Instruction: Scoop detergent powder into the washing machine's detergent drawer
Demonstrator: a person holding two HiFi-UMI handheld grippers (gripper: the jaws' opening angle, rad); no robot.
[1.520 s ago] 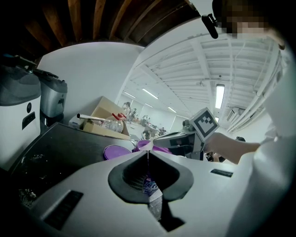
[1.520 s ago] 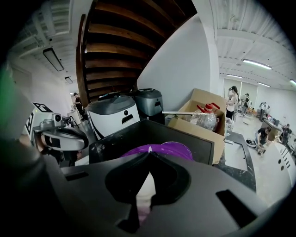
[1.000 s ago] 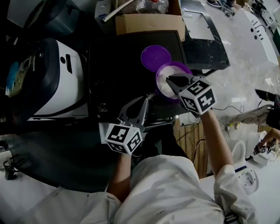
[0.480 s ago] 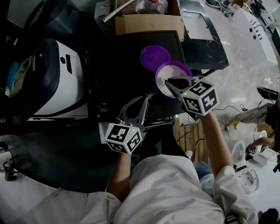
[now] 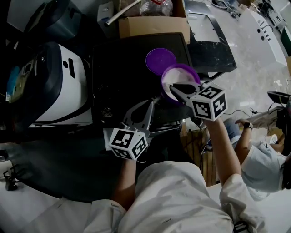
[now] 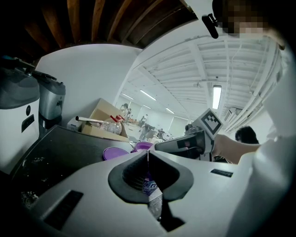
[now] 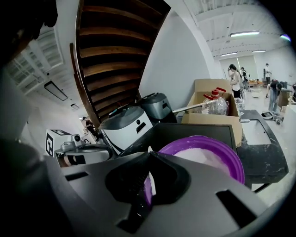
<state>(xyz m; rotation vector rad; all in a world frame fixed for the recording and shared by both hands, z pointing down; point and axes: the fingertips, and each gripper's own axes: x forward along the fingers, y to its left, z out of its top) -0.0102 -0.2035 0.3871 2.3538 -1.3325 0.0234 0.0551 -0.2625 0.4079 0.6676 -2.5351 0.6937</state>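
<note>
A purple tub [image 5: 187,69] of white detergent powder [image 7: 203,155] stands on the black top [image 5: 118,73], with its purple lid [image 5: 161,59] lying flat just behind it. My right gripper [image 5: 175,86] is shut on the tub's near rim [image 7: 144,190], which shows pinched between the jaws. My left gripper [image 5: 152,103] sits to the tub's left, shut on a small scoop [image 6: 151,190] with purple print on its handle. The scoop's tip [image 5: 157,97] pokes out toward the tub. A white appliance [image 5: 68,91] with a dark lid stands at the left.
A cardboard box [image 5: 154,23] with a plastic bottle [image 5: 157,5] stands behind the black top. A dark panel [image 5: 213,50] lies to the right. A person in white [image 5: 261,166] crouches on the floor at the right. Wooden slats [image 5: 200,145] show under the tub.
Both grippers keep their hold and barely shift. At the right, a person in white has come further into view on the floor.
</note>
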